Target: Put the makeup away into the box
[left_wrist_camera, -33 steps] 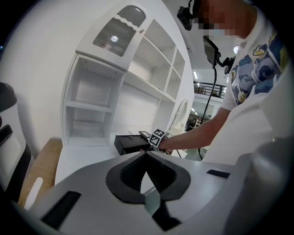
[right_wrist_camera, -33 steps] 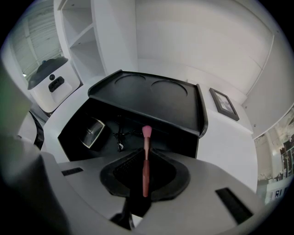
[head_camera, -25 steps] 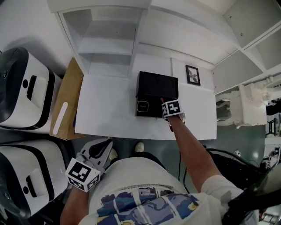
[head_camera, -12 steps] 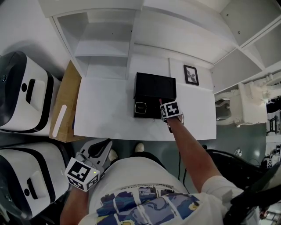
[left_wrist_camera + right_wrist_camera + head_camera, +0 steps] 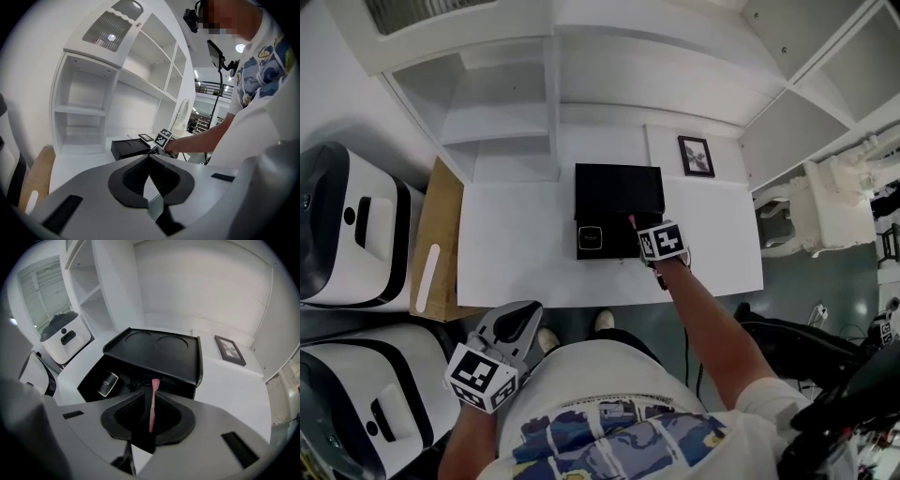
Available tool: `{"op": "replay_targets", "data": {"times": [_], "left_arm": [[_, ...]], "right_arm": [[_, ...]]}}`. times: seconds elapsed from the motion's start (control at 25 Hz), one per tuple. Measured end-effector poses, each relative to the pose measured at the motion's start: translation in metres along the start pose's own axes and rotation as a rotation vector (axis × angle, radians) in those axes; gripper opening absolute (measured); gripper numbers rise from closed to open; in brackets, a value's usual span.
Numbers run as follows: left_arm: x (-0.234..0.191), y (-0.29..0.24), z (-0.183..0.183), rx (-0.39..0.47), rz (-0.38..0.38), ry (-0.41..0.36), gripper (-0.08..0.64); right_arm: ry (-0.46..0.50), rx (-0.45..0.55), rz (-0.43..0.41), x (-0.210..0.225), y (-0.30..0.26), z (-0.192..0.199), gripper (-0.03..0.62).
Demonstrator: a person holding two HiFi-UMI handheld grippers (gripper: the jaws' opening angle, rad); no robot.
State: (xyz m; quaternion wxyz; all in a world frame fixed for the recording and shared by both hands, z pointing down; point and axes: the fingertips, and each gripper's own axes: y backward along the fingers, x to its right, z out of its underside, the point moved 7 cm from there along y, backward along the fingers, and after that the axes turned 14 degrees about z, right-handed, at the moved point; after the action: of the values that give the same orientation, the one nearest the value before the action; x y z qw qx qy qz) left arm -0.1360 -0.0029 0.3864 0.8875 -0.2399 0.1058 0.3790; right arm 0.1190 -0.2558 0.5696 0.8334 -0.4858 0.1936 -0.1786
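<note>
Nearest the person, at about seven o'clock, the left gripper hung off the near edge of the table. Its fingers were together on nothing, and it looked to pose little risk.

Farther out, at twelve o'clock, the right gripper had its fingers clamped on a thin pink makeup stick. The stick's tip pointed down over the open black box. The stick was slender, so a slip or twist in the grip could have let it pivot and fall onto the table, or catch the box's front wall.

Inside the box, at nine o'clock of the stick, lay a compact; a release too far that way might have landed on it. The open lid beyond, at twelve o'clock, could have been knocked. The picture frame, at one o'clock, stood well apart.
</note>
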Motion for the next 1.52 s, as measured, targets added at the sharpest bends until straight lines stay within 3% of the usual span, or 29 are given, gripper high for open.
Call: {"op": "replay_targets", "data": {"times": [0.28, 0.68, 1.08, 1.36, 1.52], "left_arm": [[0.007, -0.022, -0.010, -0.026, 0.027, -0.022, 0.014], [0.034, -0.064, -0.013, -0.072, 0.059, -0.020, 0.014], [0.068, -0.119, -0.012, -0.152, 0.117, -0.054, 0.014], [0.088, -0.127, -0.014, -0.169, 0.208, -0.153, 0.014], [0.092, -0.112, -0.009, -0.154, 0.249, -0.193, 0.014]], "right_arm": [[-0.061, 0.100, -0.067, 0.010, 0.034, 0.007, 0.072], [-0.081, 0.220, -0.193, 0.029, 0.078, 0.056, 0.033], [-0.050, 0.303, -0.400, 0.017, 0.111, 0.117, 0.029], [-0.107, 0.391, -0.367, 0.015, 0.145, 0.139, 0.028], [-0.132, 0.421, -0.403, -0.005, 0.161, 0.153, 0.028]]}}
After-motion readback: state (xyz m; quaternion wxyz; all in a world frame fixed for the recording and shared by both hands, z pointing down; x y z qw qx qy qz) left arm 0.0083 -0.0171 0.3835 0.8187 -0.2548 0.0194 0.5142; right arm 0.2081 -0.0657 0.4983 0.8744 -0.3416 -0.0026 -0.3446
